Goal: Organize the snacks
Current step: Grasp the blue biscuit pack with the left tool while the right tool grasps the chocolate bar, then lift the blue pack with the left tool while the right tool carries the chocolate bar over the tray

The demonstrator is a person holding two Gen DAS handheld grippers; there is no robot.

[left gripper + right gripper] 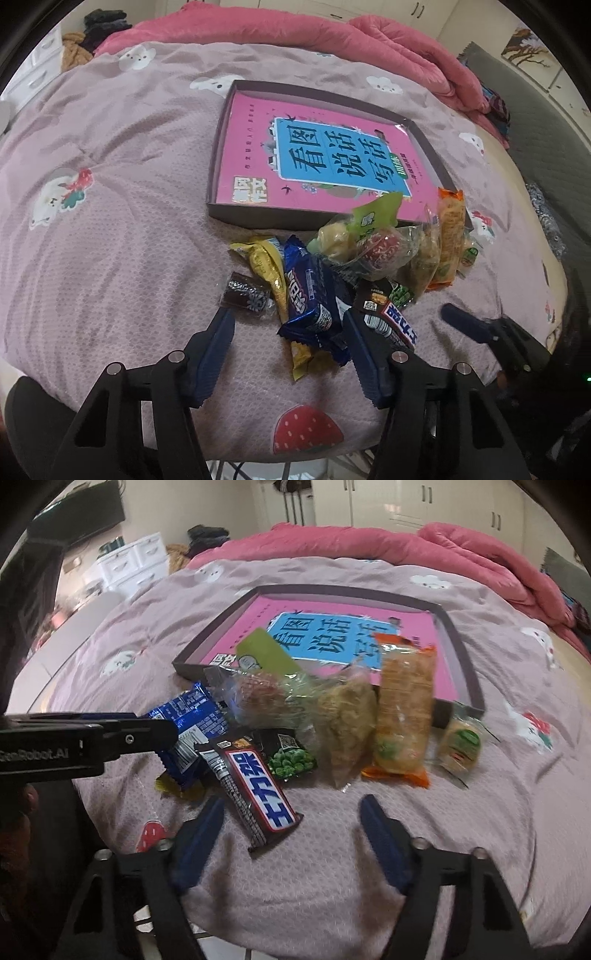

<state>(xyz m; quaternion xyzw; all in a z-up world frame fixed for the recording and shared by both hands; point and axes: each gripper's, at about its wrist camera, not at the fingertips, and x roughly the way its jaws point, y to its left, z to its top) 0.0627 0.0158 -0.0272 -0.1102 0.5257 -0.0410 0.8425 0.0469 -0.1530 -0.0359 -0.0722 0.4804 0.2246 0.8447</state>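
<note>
Left wrist: blue snack packet (312, 295) lies between the spread left gripper (288, 325) fingers.

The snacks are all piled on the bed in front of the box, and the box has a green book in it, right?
Not quite: the book in the box is pink with a blue panel, as the left wrist view shows. The snacks are indeed piled on the bed before it.

We see the left black-framed gripper (288, 328) with ribbed dark-blue fingers (216, 354) and silver screws. The matching right gripper (291, 812) looks alike. White "GenRobot.AI" lettering marks the left one's side.
</note>
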